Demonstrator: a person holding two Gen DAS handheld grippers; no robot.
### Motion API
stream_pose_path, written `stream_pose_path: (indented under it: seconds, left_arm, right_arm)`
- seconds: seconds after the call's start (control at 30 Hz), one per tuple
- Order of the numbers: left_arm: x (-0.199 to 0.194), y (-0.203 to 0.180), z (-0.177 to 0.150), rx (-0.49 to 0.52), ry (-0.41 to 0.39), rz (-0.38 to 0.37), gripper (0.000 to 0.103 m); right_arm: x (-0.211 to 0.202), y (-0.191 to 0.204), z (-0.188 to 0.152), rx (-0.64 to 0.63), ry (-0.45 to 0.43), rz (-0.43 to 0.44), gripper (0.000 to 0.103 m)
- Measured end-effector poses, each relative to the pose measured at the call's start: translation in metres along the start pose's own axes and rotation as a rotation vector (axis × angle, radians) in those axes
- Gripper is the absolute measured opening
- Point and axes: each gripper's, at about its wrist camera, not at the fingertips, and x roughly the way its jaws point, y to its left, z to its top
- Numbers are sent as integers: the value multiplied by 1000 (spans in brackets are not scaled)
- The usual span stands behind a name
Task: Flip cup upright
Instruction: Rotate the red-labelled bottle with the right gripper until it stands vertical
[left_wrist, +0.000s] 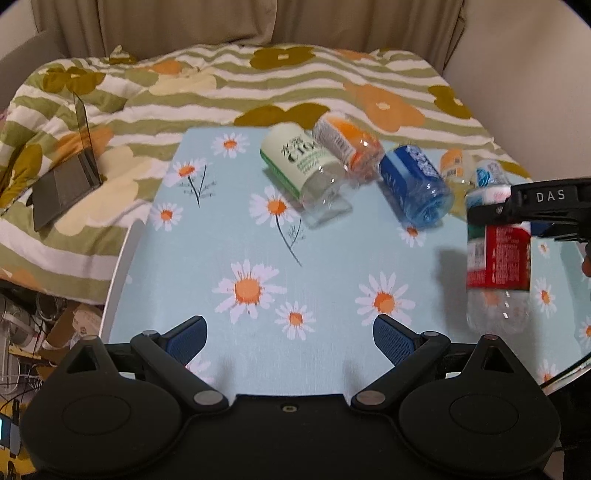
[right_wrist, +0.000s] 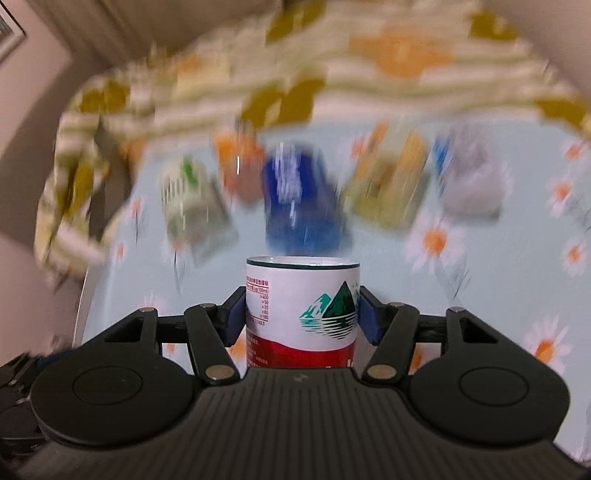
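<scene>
My right gripper (right_wrist: 301, 314) is shut on a cup cut from a plastic bottle, with a white and red label and green mountains (right_wrist: 301, 306). In the left wrist view this cup (left_wrist: 496, 258) hangs upright above the table at the right, held near its top by the right gripper (left_wrist: 517, 214). My left gripper (left_wrist: 290, 338) is open and empty over the table's front edge. Several other bottle cups lie on their sides at the back: a green-and-white one (left_wrist: 299, 162), an orange one (left_wrist: 347, 142) and a blue one (left_wrist: 415, 182).
The table (left_wrist: 221, 229) has a light blue daisy cloth. Behind it is a bed with a flowered blanket (left_wrist: 221, 85) and an open laptop (left_wrist: 66, 177). Clutter and cables lie on the floor at the left (left_wrist: 44, 332). The right wrist view's background is motion-blurred.
</scene>
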Motion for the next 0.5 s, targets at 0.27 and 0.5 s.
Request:
stream_pose_path:
  seconds: [0.27,0.5]
  left_arm:
    - [-2,-1,-7,45,-28,38,99]
    - [0,2,-24,77,-17,81,99]
  right_arm:
    - [9,5,-41,-49,-407,-56,76]
    - [23,7,-71,-151,-522,-63,77]
